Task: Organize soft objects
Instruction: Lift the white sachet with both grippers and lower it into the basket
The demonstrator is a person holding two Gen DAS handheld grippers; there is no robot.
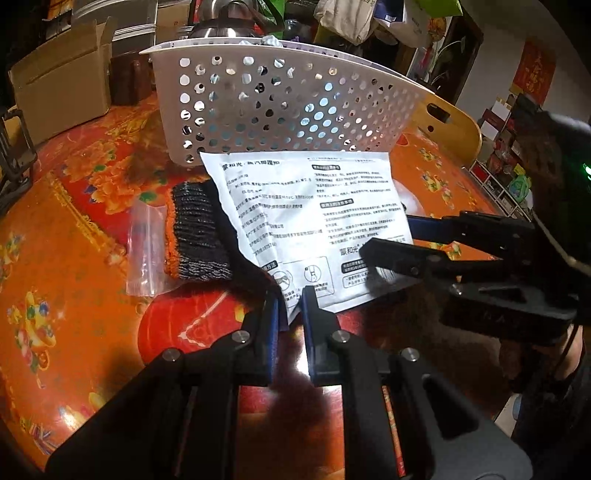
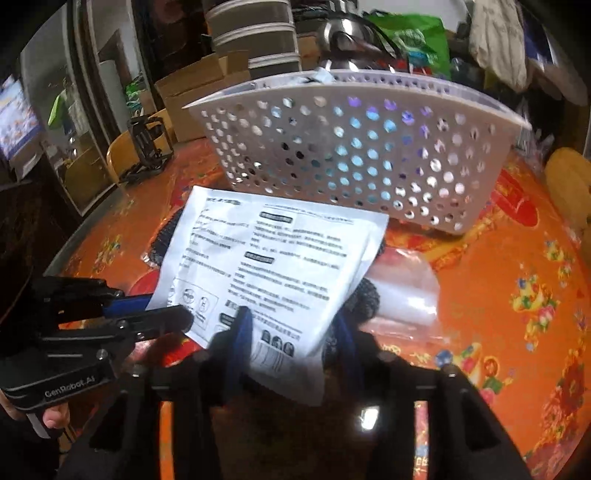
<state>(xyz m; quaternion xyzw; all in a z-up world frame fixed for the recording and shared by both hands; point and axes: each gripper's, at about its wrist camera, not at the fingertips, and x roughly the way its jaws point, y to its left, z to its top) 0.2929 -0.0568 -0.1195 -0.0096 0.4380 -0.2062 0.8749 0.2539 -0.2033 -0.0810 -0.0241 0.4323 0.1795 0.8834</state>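
Observation:
A white printed packet lies tilted over a black and orange knitted glove in front of the white perforated basket. My left gripper is shut on the packet's near corner. From the right, my right gripper reaches over the packet's edge. In the right wrist view, the packet passes between the right gripper's blue pads, which stand apart and do not press it. The left gripper pinches the packet's left corner. A dark knitted piece shows under the packet.
A clear zip bag lies left of the glove, and another clear bag lies right of the packet. The round table has an orange-red flowered cloth. A cardboard box, a metal kettle and a yellow chair back stand behind.

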